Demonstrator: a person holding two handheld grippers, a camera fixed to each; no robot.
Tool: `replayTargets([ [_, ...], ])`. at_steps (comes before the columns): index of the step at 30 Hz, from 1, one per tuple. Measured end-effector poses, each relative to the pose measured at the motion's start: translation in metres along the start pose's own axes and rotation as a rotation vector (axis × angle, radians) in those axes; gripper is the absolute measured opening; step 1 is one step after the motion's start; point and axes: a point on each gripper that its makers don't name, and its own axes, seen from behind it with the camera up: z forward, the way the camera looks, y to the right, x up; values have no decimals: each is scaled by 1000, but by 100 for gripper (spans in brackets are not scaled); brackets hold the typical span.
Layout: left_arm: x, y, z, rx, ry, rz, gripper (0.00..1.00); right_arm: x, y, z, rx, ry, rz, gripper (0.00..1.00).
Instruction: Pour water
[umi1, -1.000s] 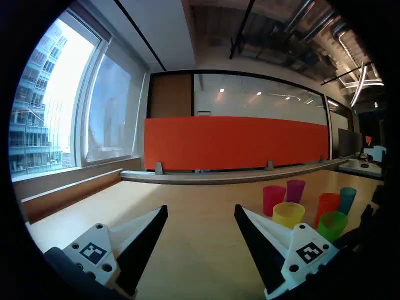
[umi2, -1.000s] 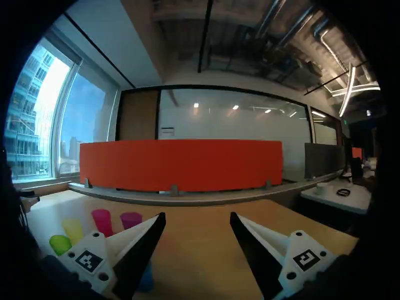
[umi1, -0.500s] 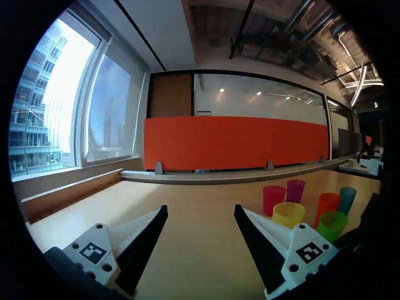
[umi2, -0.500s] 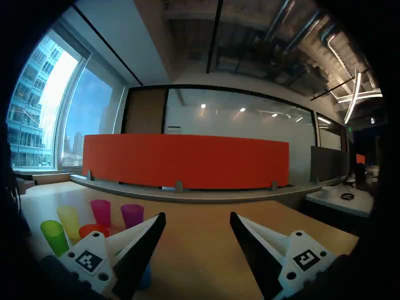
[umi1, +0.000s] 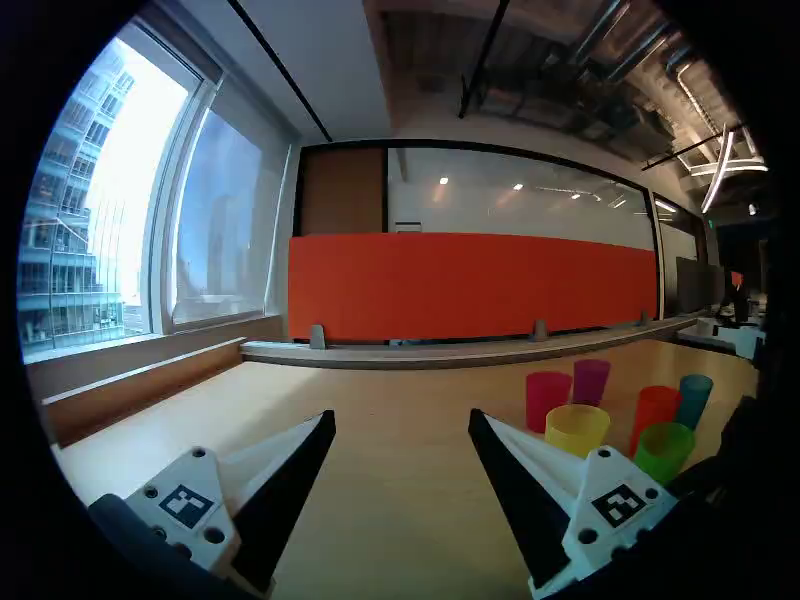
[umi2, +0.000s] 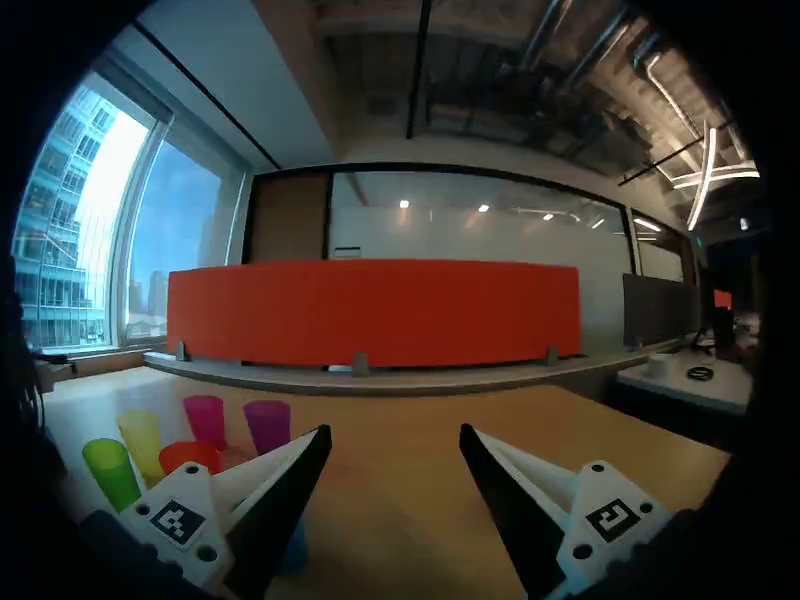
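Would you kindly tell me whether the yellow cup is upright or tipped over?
Upright: the yellow cup stands on its base on the table, with its open rim facing up.

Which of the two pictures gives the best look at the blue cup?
The left gripper view: the blue cup stands nearly whole beside the orange cup. In the right gripper view, just its base peeks out behind a finger.

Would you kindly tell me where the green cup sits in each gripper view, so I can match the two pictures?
Left gripper view: the green cup is at lower right, just in front of the orange cup.
Right gripper view: the green cup is at lower left, left of the yellow cup.
Shared landmark: the orange divider panel along the desk's far edge.
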Motion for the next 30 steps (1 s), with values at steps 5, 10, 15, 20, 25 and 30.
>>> replayTargets([
  [5, 0, 0, 0, 0, 0, 0, 99, -6, 3, 1, -7, -12, 0, 99],
  [10, 0, 0, 0, 0, 0, 0, 99, -9, 7, 2, -18, -23, -3, 99],
  [15, 0, 1, 0, 0, 0, 0, 99, -10, 7, 2, -18, -26, -4, 99],
  [20, 0, 1, 0, 0, 0, 0, 99, -10, 4, -1, -7, -26, -4, 99],
  [25, 0, 1, 0, 0, 0, 0, 99, -10, 4, 0, -7, -28, -2, 99],
  [30, 1, 1, 0, 0, 0, 0, 99, -11, 3, 0, -7, -29, -3, 99],
])
